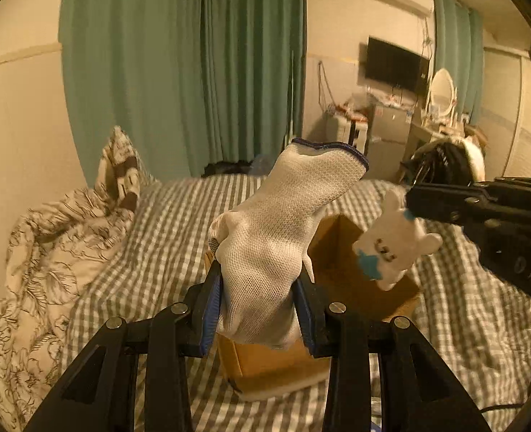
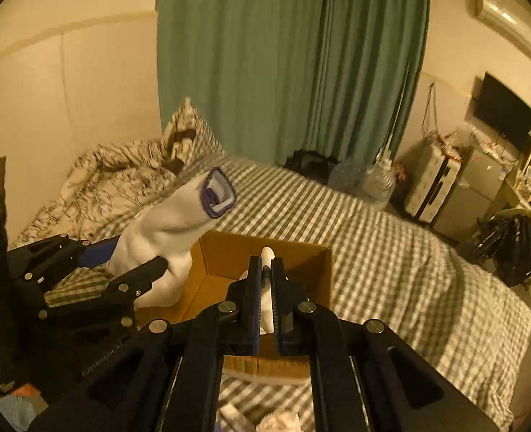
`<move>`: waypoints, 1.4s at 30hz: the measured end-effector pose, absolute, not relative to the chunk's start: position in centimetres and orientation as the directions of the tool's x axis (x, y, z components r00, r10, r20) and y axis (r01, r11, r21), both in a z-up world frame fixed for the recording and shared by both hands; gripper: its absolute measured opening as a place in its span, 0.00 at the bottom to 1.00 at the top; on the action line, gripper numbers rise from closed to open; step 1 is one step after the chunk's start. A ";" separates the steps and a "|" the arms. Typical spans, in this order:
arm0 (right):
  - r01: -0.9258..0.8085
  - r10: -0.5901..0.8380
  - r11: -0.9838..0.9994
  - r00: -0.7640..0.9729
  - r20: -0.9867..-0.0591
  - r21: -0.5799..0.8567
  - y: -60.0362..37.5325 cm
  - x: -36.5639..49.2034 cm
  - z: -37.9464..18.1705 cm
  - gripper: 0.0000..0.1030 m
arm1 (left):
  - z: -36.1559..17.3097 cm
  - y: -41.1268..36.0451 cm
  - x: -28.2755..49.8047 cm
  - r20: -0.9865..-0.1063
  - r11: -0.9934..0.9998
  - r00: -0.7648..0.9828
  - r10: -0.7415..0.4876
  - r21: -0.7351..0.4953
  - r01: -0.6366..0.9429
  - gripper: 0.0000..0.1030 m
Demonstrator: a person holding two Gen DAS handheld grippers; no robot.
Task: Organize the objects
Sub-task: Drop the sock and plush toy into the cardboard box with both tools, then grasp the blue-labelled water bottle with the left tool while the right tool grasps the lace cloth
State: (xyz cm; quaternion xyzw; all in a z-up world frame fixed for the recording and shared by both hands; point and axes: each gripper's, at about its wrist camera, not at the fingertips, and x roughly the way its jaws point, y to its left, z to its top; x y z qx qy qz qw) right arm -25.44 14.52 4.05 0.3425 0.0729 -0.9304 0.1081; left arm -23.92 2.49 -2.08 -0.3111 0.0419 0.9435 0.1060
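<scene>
My left gripper (image 1: pixel 260 309) is shut on a white mesh sock (image 1: pixel 276 230) with a dark blue cuff, held upright over the near edge of an open cardboard box (image 1: pixel 341 262) on the bed. In the right wrist view the sock (image 2: pixel 168 230) and left gripper (image 2: pixel 141 280) are at the left of the box (image 2: pixel 229 252). My right gripper (image 2: pixel 265 298) is shut on a small white plush toy (image 2: pixel 266 255) with blue patches, hanging above the box opening. In the left wrist view the toy (image 1: pixel 391 248) dangles from the right gripper (image 1: pixel 411 203).
The box sits on a grey checked bedsheet (image 2: pixel 391 273). A floral duvet (image 1: pixel 49 262) and pillow lie at the left. Green curtains (image 2: pixel 294 61), water bottles (image 2: pixel 375 180), a suitcase (image 2: pixel 432 183) and a dresser with mirror (image 1: pixel 441 93) stand beyond the bed.
</scene>
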 end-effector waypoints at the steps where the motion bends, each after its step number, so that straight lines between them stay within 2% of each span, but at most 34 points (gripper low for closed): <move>1: 0.256 -0.160 -0.965 -0.731 -0.664 -0.049 14.6 -26.2 3.3 0.04 | -2.9 2.7 -24.7 -0.611 -0.973 -0.772 0.176 0.011 -0.231 0.36; 9: 0.260 -0.190 -0.965 -0.684 -0.704 0.008 16.6 -29.6 -2.2 0.05 | -7.5 3.6 -27.6 -0.690 -0.973 -0.704 0.165 0.004 -0.232 0.42; 12: 0.247 -0.193 -0.969 -0.697 -0.691 0.022 17.4 -29.1 -2.1 0.06 | -7.5 3.7 -27.5 -0.691 -0.975 -0.704 0.163 -0.002 -0.224 0.51; 13: 0.241 -0.193 -0.970 -0.702 -0.685 0.026 17.7 -28.9 -1.8 0.08 | -7.3 3.7 -27.3 -0.687 -0.976 -0.708 0.161 -0.001 -0.220 0.57; 14: 0.236 -0.190 -0.971 -0.708 -0.680 0.026 17.8 -28.6 -1.5 0.21 | -6.9 3.7 -26.9 -0.679 -0.978 -0.718 0.150 0.004 -0.208 0.67; 15: 0.227 -0.185 -0.973 -0.719 -0.670 0.025 18.0 -28.2 -0.8 0.40 | -6.5 3.7 -26.7 -0.673 -0.980 -0.725 0.144 0.007 -0.200 0.73; 16: 0.217 -0.179 -0.976 -0.734 -0.655 0.023 18.3 -27.6 -0.2 0.48 | -5.9 3.6 -26.0 -0.658 -0.982 -0.741 0.134 0.012 -0.188 0.81; 17: 0.209 -0.174 -0.978 -0.750 -0.638 0.021 18.6 -26.8 0.6 0.55 | -5.3 3.5 -25.5 -0.645 -0.984 -0.753 0.129 0.013 -0.180 0.84; 20: 0.211 -0.176 -0.977 -0.774 -0.608 0.014 18.9 -24.9 2.8 0.57 | -3.5 3.1 -24.0 -0.615 -0.986 -0.778 0.125 0.008 -0.164 0.91; 24: 0.215 -0.170 -0.976 -0.807 -0.565 -0.014 19.2 -21.6 5.5 0.71 | -0.9 3.0 -21.8 -0.572 -0.990 -0.812 0.112 0.010 -0.144 0.99; 27: 0.228 -0.174 -0.973 -0.824 -0.539 -0.034 19.5 -19.2 7.2 0.78 | 1.0 2.9 -19.5 -0.531 -0.992 -0.841 0.102 0.012 -0.128 1.00; 33: 0.240 -0.165 -0.967 -0.840 -0.517 -0.082 20.5 -14.9 8.1 0.89 | 1.7 3.2 -16.7 -0.535 -0.995 -0.841 0.087 -0.003 -0.101 1.00; 36: 0.249 -0.163 -0.964 -0.831 -0.532 -0.093 21.3 -13.7 7.4 0.90 | 0.8 3.7 -15.3 -0.546 -0.996 -0.835 0.073 0.002 -0.088 1.00; 42: 0.260 -0.127 -0.957 -0.769 -0.626 -0.125 22.7 -13.4 2.7 0.90 | -2.9 4.8 -13.5 -0.596 -0.997 -0.803 0.020 0.045 -0.058 1.00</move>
